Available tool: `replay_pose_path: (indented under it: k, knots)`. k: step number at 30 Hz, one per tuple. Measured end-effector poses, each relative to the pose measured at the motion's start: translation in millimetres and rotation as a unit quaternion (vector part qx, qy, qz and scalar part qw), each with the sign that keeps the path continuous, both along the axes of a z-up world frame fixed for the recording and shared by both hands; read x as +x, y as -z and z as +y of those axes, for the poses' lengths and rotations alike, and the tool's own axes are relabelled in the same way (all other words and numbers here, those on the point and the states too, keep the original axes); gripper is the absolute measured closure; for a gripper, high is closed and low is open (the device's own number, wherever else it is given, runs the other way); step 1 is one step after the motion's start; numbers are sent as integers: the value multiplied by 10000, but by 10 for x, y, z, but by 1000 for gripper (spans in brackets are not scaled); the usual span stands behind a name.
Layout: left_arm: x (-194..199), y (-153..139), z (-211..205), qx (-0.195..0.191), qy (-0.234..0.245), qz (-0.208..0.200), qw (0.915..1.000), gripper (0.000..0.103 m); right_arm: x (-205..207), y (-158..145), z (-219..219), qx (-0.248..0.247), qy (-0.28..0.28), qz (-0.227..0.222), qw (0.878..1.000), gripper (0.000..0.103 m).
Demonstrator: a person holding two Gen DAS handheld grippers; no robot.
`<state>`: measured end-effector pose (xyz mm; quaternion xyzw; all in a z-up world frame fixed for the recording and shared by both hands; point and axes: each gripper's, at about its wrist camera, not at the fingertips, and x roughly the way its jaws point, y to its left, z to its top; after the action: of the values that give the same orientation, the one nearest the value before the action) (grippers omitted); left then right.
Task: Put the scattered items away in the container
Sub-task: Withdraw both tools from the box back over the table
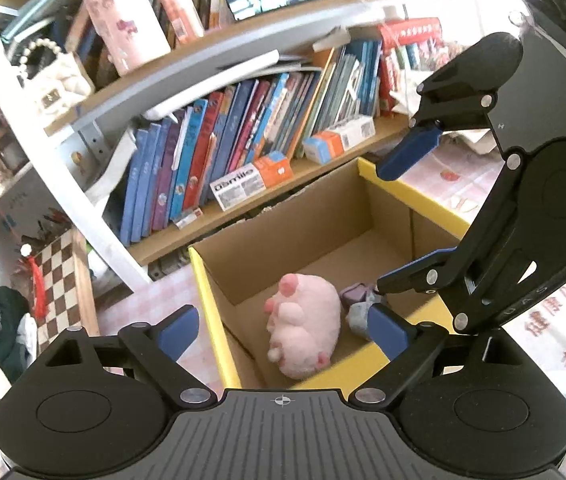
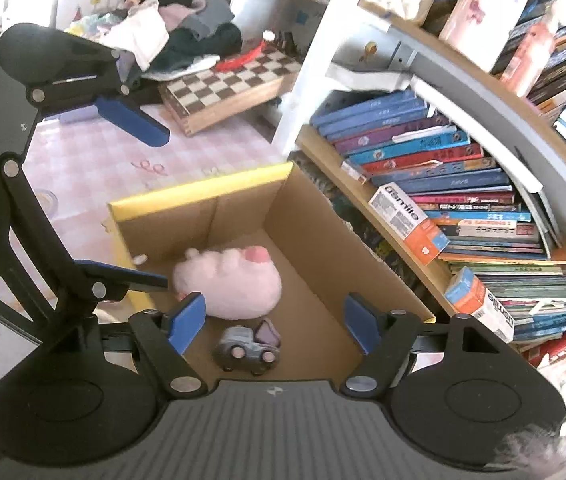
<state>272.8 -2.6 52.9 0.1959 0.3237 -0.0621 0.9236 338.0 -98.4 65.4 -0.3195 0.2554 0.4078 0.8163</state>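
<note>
Cardboard box [image 1: 219,320]: yellow-rimmed, on the pink checked floor beside the bookshelf [image 1: 243,208].
Left tool [image 1: 283,332]: mine, spread wide, holding nothing, above the box.
Pink plush [image 2: 229,284]: lying inside the box.
Toy car [image 2: 245,350]: inside too, just beside the plush.
Right tool [image 2: 275,320]: released, empty.
Risk: I judge my two tools could knock together, both crowding the opening.
Views: only the right wrist shows the car whole, plus the chessboard [image 2: 227,88].

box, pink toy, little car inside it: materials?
Box: corrugated cardboard, matte brown inside, yellow outer faces; folded flap seams show.
Pink toy: plush fabric, fuzzy matte nap, soft rounded bulges.
Car: greyish blue, pale wheels; smooth and rigid-looking, likely wood or plastic, can't tell which.
</note>
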Motion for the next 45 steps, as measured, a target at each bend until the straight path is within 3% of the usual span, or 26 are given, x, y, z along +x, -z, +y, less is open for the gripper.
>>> replay_pose_path:
  k: [14,20,31,45]
  knots:
    - [-983,-174,130,-302,299,-288,9987,9,-1083,-159,-138,610,608,-30,9963,27]
    - [-1383,-165,144,-476,308,-383,9977,6,-1524,-148,-292,932,1004,45,9906,19]
    - [-1892,98,126,-776,-10,-325,9965,6,-2087,170,-627,1184,1923,548,9726,16]
    - [-2148,393,115,-985,-528,-249,9934,6,-2448,590,-759,1062,2789,617,9524,12]
